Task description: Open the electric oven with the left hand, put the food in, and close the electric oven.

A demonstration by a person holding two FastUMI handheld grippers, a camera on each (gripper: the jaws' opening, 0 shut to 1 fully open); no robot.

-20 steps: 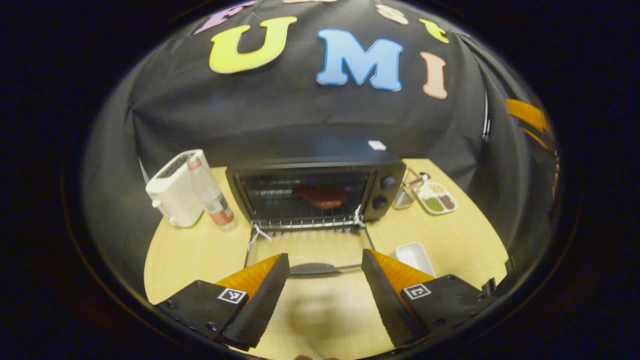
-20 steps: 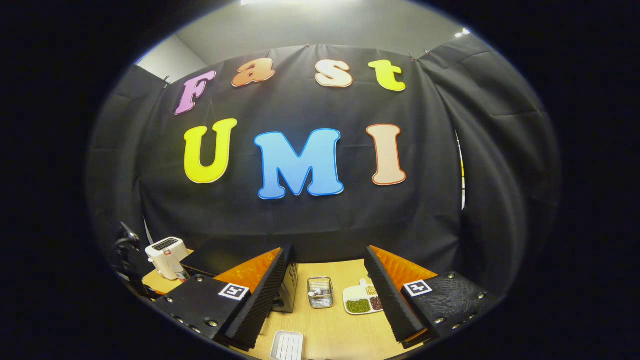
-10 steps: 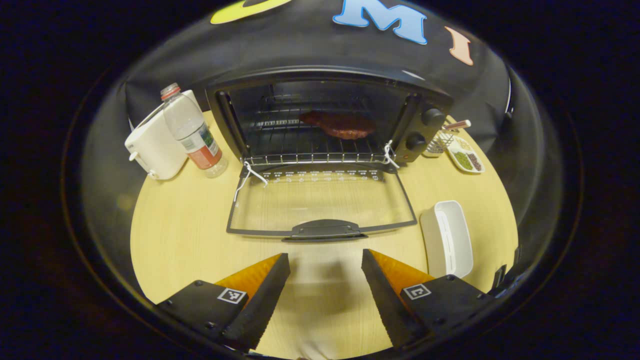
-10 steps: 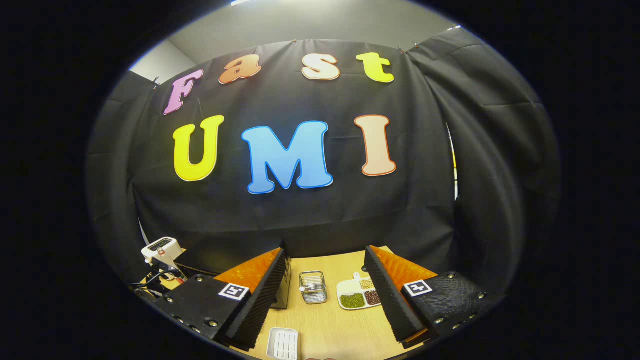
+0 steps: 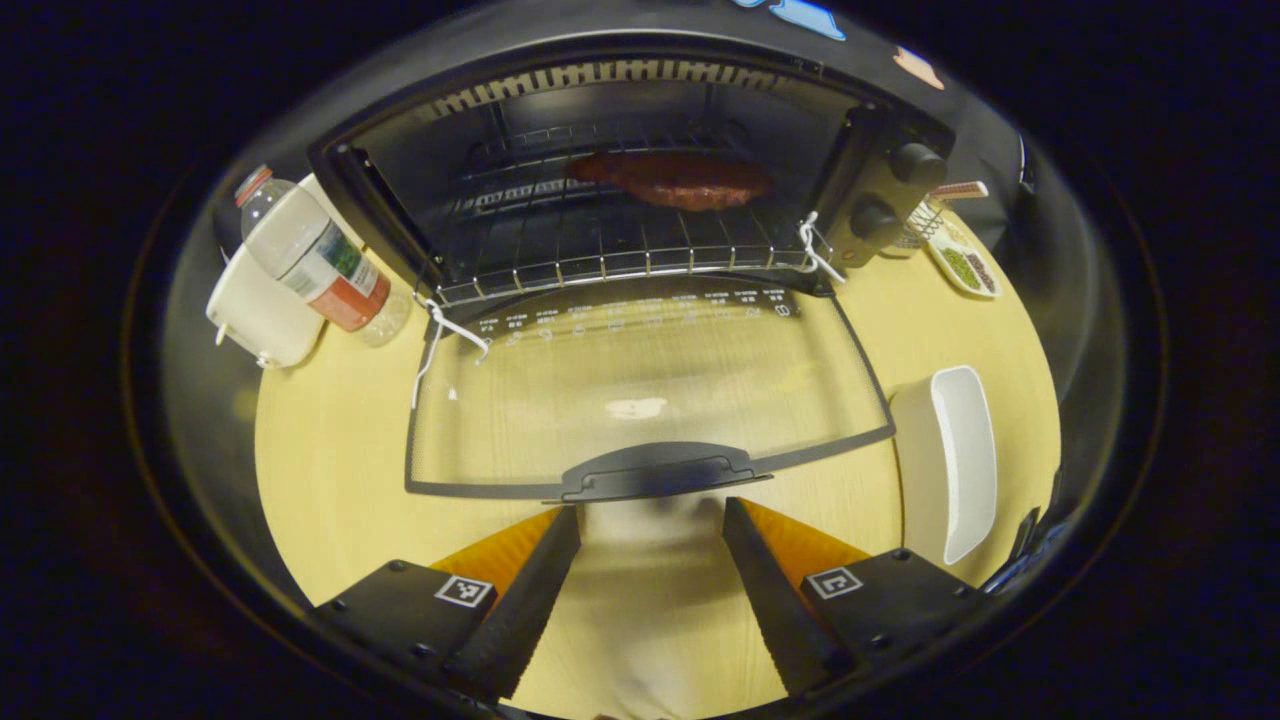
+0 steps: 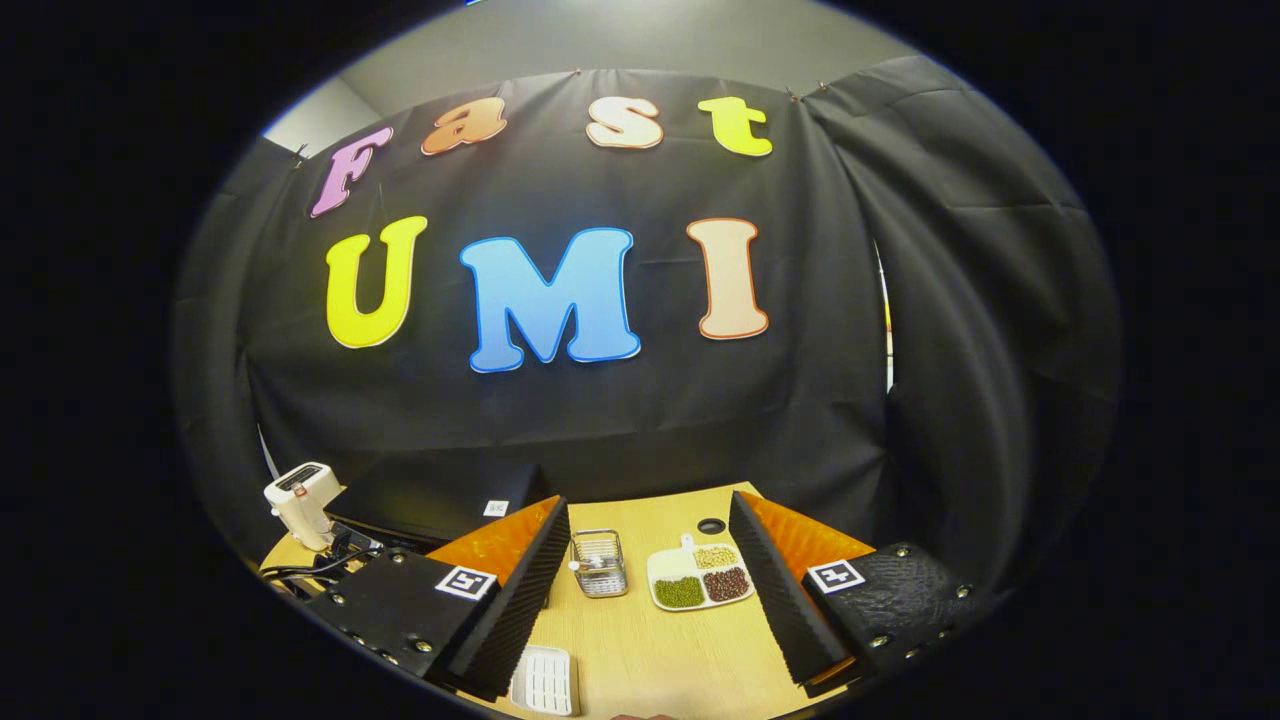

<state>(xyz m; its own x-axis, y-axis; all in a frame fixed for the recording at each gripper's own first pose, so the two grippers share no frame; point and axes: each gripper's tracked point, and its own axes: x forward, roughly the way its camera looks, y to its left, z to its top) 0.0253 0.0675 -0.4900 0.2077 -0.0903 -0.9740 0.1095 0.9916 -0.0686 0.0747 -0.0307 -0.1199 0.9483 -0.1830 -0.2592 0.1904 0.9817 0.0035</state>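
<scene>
In the left gripper view, my left gripper (image 5: 650, 520) sits low over the pale wooden table (image 5: 330, 470), its two fingers spread wide apart with nothing between them. The fingertips (image 5: 565, 525) lie just short of the door handle (image 5: 655, 470), near it, though I cannot tell if they touch.

The electric oven (image 5: 640, 170) stands at twelve o'clock, its glass door (image 5: 640, 385) folded down flat toward me. The food (image 5: 675, 180), a dark reddish patty, lies on the wire rack (image 5: 620, 250) inside the oven, toward the back. Two round knobs (image 5: 895, 190) sit on the oven's front panel at about one o'clock.

At ten o'clock a clear plastic bottle (image 5: 315, 265) with a red cap stands against a white toaster (image 5: 255, 315). At three o'clock a white rectangular tray (image 5: 960, 460) rests on the table just beside the door's edge. At two o'clock a divided dish of beans (image 5: 965, 265) lies near a small wire basket (image 5: 925, 215).

In the right gripper view, my right gripper (image 6: 650, 595) is held higher, its fingers also wide apart and holding nothing. Between them I see the wire basket (image 6: 598, 562) and the divided dish (image 6: 703, 578) on the table. The oven's black top (image 6: 430, 495) sits at nine o'clock, with the toaster (image 6: 298, 492) beyond it. The white tray (image 6: 545, 680) lies at six o'clock.
</scene>
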